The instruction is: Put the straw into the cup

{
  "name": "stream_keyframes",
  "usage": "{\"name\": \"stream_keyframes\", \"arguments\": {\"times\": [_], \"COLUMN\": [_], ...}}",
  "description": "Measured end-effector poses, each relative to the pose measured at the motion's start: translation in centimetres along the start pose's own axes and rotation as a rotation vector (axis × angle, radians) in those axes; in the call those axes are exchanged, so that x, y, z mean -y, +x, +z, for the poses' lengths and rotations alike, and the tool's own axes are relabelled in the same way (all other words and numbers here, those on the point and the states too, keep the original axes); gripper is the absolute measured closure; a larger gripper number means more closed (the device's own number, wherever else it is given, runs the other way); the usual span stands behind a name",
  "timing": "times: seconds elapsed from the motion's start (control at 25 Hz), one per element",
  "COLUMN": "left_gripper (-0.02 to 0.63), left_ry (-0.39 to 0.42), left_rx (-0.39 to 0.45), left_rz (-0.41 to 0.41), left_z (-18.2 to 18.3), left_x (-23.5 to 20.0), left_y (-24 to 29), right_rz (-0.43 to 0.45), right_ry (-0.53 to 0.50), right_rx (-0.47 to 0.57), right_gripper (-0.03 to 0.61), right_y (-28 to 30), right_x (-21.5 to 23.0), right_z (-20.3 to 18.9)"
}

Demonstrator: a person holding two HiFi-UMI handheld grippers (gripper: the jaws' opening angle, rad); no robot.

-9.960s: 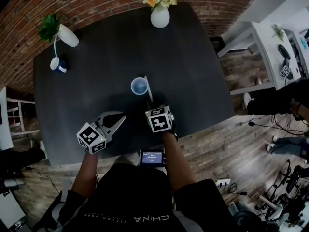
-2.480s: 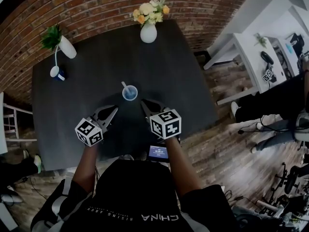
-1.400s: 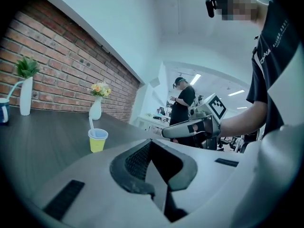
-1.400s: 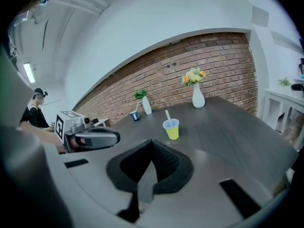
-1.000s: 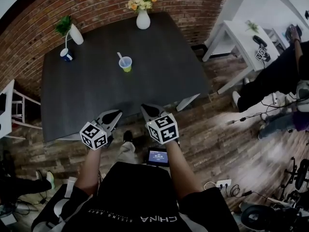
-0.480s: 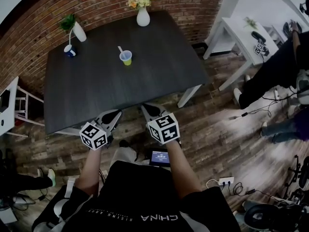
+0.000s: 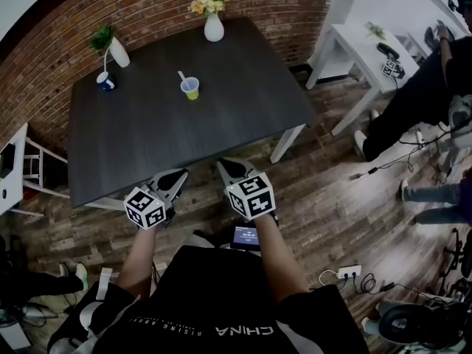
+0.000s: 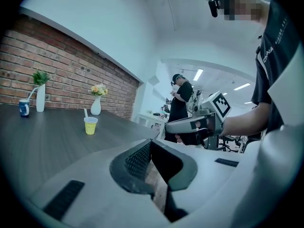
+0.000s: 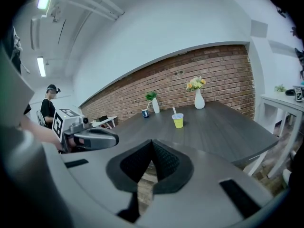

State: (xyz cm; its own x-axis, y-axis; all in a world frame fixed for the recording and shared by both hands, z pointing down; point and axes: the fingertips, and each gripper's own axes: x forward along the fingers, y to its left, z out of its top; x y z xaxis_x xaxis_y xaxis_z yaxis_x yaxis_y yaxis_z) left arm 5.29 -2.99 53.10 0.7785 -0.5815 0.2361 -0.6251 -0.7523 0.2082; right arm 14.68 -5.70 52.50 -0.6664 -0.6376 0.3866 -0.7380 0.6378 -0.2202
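Observation:
A yellow cup (image 7: pixel 191 88) stands on the dark table (image 7: pixel 147 139) with a white straw (image 7: pixel 181 76) upright in it. The cup (image 8: pixel 90 125) shows small in the left gripper view, and the cup (image 9: pixel 178 121) with its straw (image 9: pixel 174 111) shows in the right gripper view. My left gripper (image 7: pixel 179 175) and right gripper (image 7: pixel 223 165) hang off the table's near edge, over the wooden floor, far from the cup. Both are shut with nothing between their jaws (image 8: pixel 150 142) (image 9: pixel 152 142).
A white vase of flowers (image 7: pixel 213 26) stands at the table's far edge, a plant in a white vase (image 7: pixel 116 50) and a blue mug (image 7: pixel 106 82) at its far left. A white desk (image 7: pixel 369 46) and a person (image 7: pixel 431 87) are at the right.
I have stepped back from the table: it and the cup now lie farther off, and both grippers have come off the tabletop to hang over the floor. Both stay shut.

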Motion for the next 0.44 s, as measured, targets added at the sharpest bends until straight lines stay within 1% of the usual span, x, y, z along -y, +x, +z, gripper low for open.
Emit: {"name": "stream_keyframes", "arguments": {"times": [0.44], "left_gripper": [0.611], "left_ry": [0.02], "left_rx": [-0.012], "left_rz": [-0.009], "left_z": [0.2], "left_x": [0.7], "left_y": [1.3], "right_rz": [-0.007], "right_ry": [-0.008], "right_rx": [0.017], "right_gripper": [0.574], "right_y": [-1.0], "right_x": [1.3], "right_z": [0.5]}}
